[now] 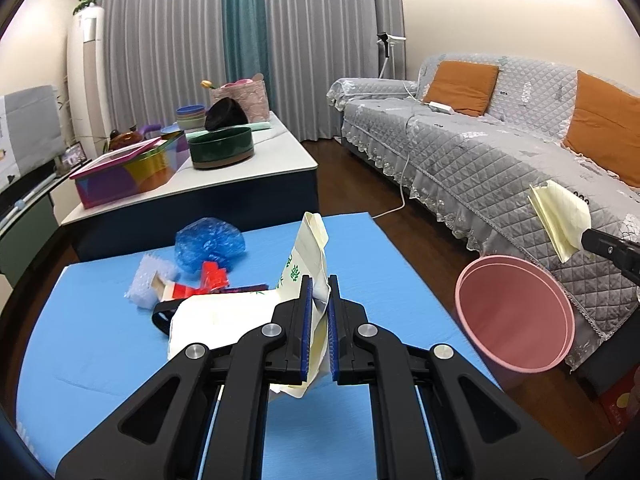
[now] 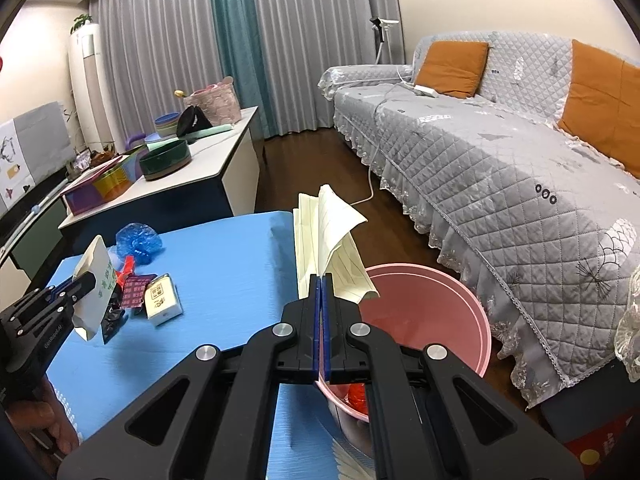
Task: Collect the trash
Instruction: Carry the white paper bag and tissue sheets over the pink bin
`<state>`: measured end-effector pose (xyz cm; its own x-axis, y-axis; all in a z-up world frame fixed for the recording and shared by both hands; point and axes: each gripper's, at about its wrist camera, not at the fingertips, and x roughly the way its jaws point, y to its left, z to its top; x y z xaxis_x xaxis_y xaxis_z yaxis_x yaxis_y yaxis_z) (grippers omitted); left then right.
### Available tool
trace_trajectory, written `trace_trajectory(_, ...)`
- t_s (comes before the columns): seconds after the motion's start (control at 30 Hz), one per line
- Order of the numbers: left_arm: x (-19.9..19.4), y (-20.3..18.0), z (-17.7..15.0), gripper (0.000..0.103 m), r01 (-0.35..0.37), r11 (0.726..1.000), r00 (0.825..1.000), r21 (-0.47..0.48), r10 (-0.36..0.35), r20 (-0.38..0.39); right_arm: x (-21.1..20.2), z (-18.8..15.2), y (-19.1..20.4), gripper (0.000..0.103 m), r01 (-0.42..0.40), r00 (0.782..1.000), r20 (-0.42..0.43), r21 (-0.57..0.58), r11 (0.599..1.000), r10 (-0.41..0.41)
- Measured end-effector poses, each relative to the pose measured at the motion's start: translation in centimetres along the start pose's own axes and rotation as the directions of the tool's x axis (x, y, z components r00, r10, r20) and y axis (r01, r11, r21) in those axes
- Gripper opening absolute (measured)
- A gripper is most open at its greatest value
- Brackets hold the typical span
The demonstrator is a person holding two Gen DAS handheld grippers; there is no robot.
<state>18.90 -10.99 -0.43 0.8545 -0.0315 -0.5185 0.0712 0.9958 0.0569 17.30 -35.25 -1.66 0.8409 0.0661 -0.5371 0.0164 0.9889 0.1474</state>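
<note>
Right tongs pinching lined paper

Pink bin mouth — open above

Left gripper — fingers clamped on cream packet, tilted downward. Right gripper — fingers pressed together on lined paper, tilted downward.

Blue table bearing wrappers and blue plastic.
</note>
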Motion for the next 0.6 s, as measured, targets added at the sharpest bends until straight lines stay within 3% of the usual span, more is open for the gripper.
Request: trace_trajectory(0.6, 0.8, -4.3, 2.5, 0.007, 0.091, 0.995, 0.996, 0.046, -0.092, 0.003, -0.1, 1.1, -2.4, 0.001, 0.033, 0.999, 0.016, 0.043, 0.999, -0.034)
